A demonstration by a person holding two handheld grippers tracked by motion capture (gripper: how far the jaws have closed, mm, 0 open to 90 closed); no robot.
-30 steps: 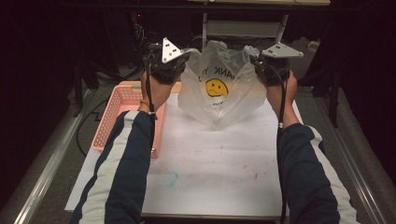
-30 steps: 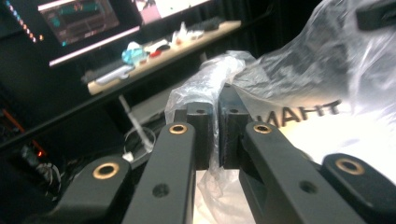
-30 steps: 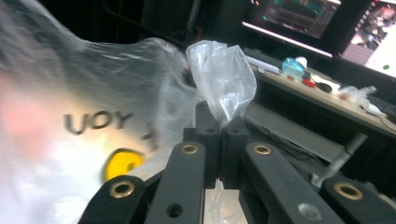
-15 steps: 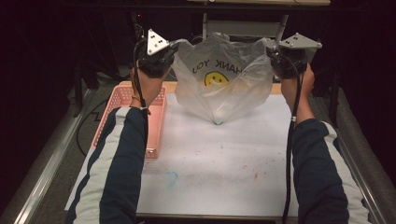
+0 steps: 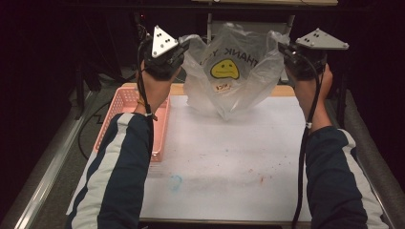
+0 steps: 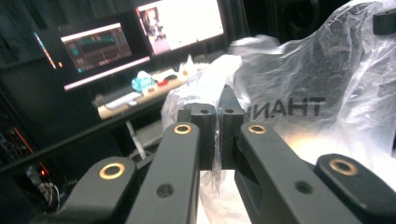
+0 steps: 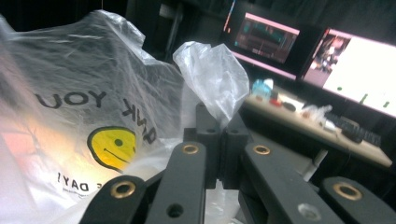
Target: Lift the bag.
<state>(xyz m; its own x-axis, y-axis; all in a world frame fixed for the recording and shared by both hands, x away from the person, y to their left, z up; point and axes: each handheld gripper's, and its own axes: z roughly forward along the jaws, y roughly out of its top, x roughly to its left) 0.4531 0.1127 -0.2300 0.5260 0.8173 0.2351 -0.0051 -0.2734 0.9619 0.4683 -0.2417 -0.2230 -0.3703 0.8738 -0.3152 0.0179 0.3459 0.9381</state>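
High view: the plastic bag (image 5: 234, 76) hangs above the bench's (image 5: 224, 157) far edge, stretched between both grippers. The left gripper's (image 5: 177, 50) fingers (image 6: 205, 135) pinch one handle; the right gripper's (image 5: 286, 51) fingers (image 7: 208, 144) pinch the other. A pink basket (image 5: 125, 102) sits at the left edge.

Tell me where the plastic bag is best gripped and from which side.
By its two handle loops, one from each side, as now: the left gripper and right gripper each pinch a bunched handle. The plastic bag hangs open between them; its thin, slack body offers no firm hold.
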